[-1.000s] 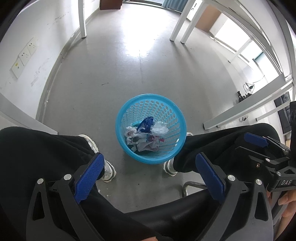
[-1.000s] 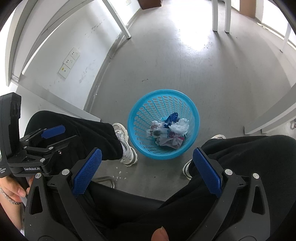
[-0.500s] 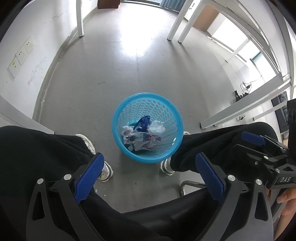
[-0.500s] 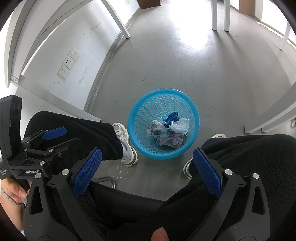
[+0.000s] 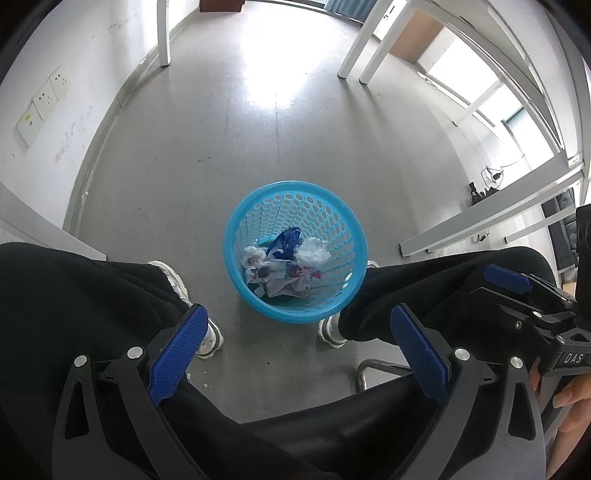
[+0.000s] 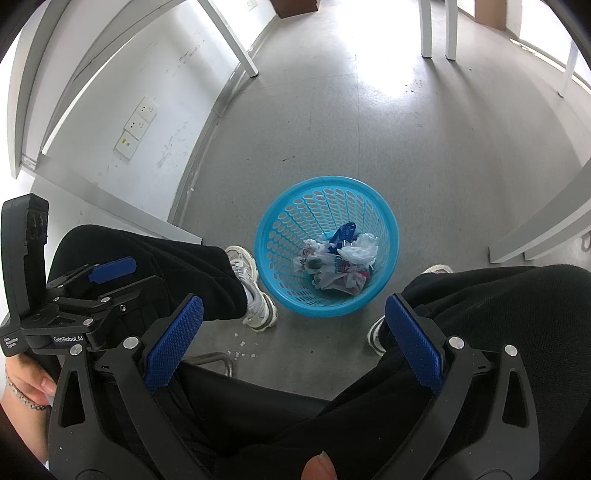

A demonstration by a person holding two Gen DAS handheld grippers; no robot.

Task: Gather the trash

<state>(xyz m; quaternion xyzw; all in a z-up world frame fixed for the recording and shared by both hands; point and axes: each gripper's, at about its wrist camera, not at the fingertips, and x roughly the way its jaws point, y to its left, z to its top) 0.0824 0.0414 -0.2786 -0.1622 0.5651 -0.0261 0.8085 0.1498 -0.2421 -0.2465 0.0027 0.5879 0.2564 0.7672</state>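
Note:
A blue plastic mesh basket [image 5: 258,206] stands on the grey floor between the seated person's feet; it also shows in the right wrist view [image 6: 295,206]. In it lie crumpled white wrappers and a blue packet [image 5: 286,258], also seen in the right wrist view [image 6: 340,258]. My left gripper [image 5: 295,347] is open and empty, held above the person's lap and looking down at the basket. My right gripper [image 6: 291,339] is open and empty, held likewise. Each gripper shows at the edge of the other's view.
The person's black-trousered legs [image 5: 74,295] and white shoes [image 6: 255,291] flank the basket. White table legs [image 5: 162,33] and beams [image 5: 480,229] stand around. A wall with sockets [image 6: 136,125] is on the left. A chair's metal frame [image 5: 369,369] is below.
The left wrist view has shifted slightly, so the basket sits a little lower and further left in it. The right gripper has hardly moved. Both stay open.

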